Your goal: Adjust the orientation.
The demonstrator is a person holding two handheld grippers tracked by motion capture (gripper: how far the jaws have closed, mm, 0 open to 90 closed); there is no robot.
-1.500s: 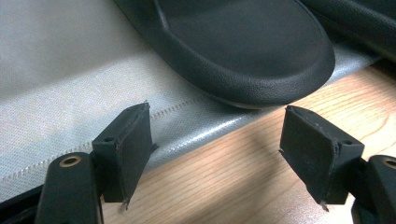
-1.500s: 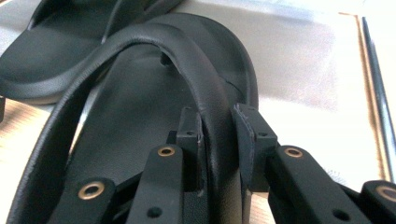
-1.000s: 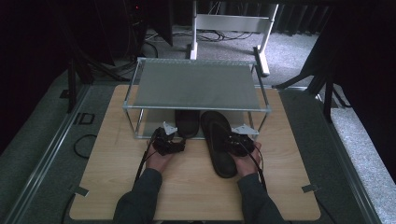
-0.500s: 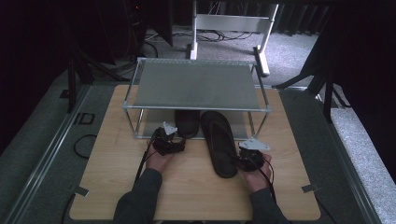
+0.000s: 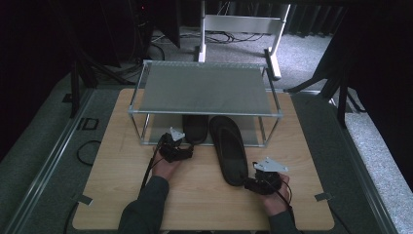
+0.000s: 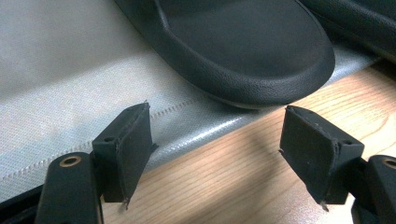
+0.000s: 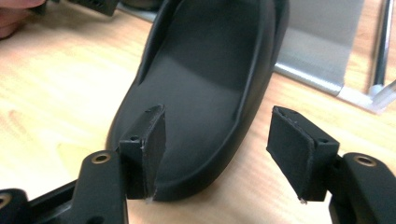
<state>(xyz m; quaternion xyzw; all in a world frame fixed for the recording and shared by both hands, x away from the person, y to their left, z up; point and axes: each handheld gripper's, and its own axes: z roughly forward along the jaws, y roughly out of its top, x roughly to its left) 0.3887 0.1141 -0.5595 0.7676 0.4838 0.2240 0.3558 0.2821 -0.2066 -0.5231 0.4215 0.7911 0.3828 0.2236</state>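
Two black slippers lie at a metal shoe rack (image 5: 204, 113). One slipper (image 5: 195, 127) rests on the grey lower shelf (image 6: 56, 70), its heel (image 6: 243, 51) just beyond my left gripper (image 6: 215, 140), which stands open and empty at the shelf's front edge (image 5: 186, 152). The longer slipper (image 5: 230, 148) reaches out from the rack onto the wooden table. My right gripper (image 5: 249, 183) sits at its near heel (image 7: 205, 93). Its jaws have just been opening. The heel lies between them, with the right pad (image 7: 299, 154) clear of it. Whether the left pad (image 7: 149, 149) touches the heel I cannot tell.
The rack's upper mesh shelf (image 5: 207, 87) overhangs the slippers' toes, and its thin posts (image 5: 270, 129) stand at the corners. Bare wooden table (image 5: 126, 195) lies left and front. A white frame (image 5: 243, 24) and cables stand beyond the table on the carpet.
My right gripper has slid back along the long slipper from its middle to its heel, toward the near table edge. The left gripper and both slippers have stayed put.
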